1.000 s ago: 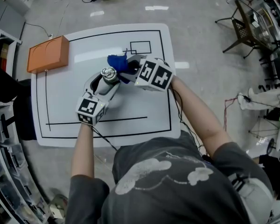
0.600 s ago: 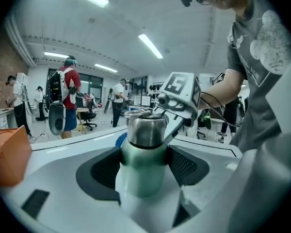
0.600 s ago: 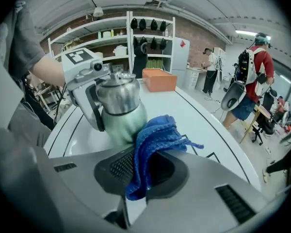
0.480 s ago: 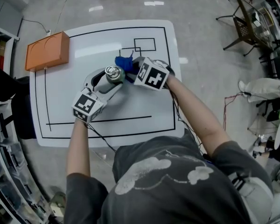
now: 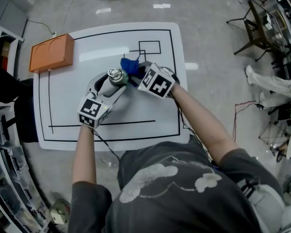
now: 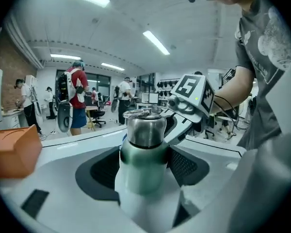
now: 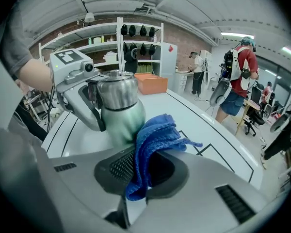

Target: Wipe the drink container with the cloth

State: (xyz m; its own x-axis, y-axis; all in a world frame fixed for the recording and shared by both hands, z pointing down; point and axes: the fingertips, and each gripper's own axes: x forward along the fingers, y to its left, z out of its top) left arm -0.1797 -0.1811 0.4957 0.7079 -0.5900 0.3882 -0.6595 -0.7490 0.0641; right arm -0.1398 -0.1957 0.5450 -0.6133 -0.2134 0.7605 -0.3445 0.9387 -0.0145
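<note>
A pale green drink bottle (image 5: 115, 78) with a steel cap stands upright over the white table, and my left gripper (image 5: 108, 85) is shut on its body (image 6: 140, 164). My right gripper (image 5: 136, 74) is shut on a folded blue cloth (image 5: 130, 65), pinched between its jaws (image 7: 150, 152). The cloth presses against the bottle's right side (image 7: 119, 118) just below the steel cap. In the left gripper view the right gripper (image 6: 191, 103) shows right behind the bottle. In the right gripper view the left gripper (image 7: 82, 93) shows at the bottle's far side.
An orange box (image 5: 51, 53) lies at the table's (image 5: 150, 130) far left corner. Black lines are drawn on the table top, with a small rectangle (image 5: 149, 47) behind the cloth. Chairs and cables stand on the floor to the right (image 5: 262, 33). People walk about in the background (image 7: 235, 76).
Both grippers, with bottle and cloth, have stayed close together near the table's middle; the cloth has slid slightly along the bottle's side. The head view has shifted a little.
</note>
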